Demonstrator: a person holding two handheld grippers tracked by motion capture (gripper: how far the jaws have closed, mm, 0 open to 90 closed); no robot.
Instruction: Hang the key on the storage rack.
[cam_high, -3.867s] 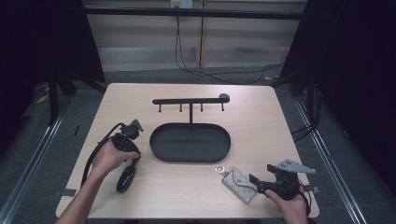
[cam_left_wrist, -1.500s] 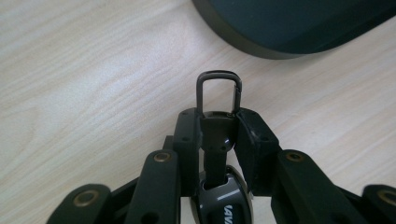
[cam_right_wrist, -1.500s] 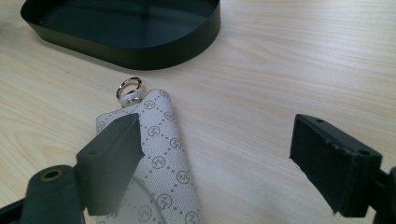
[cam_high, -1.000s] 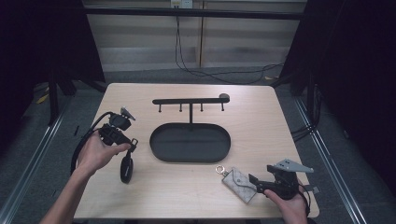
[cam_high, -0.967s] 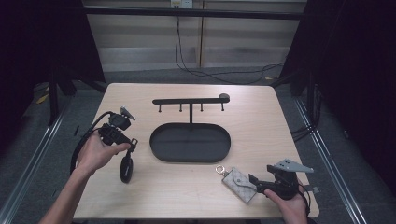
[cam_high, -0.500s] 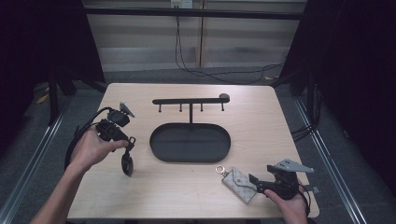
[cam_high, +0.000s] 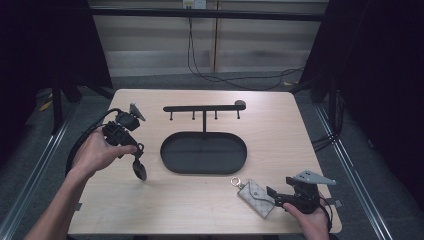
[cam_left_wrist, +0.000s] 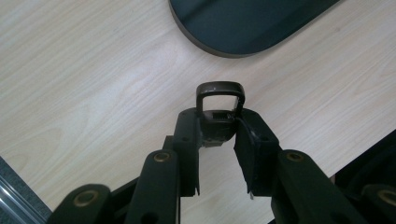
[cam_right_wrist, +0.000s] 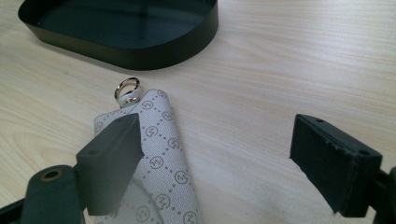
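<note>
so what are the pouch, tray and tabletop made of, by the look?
Pouch: likely coated canvas or faux leather, pale grey with a printed monogram pattern and a shiny metal ring.
Tray: probably painted metal, thin wall, matte black with a soft sheen.
Tabletop: light wood-grain, possibly laminate.

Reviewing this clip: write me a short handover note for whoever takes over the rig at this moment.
Left gripper: jaws shut on a dark key fob, lifted clear of the table, left of the oval tray.
Right gripper: jaws open; the patterned key pouch lies flat under its left jaw, not gripped, near the tray's front right.
Hook rack behind the tray has nothing hanging on it.
Done: fob picked up.
Left: probably placing the fob, then picking up the pouch.
</note>
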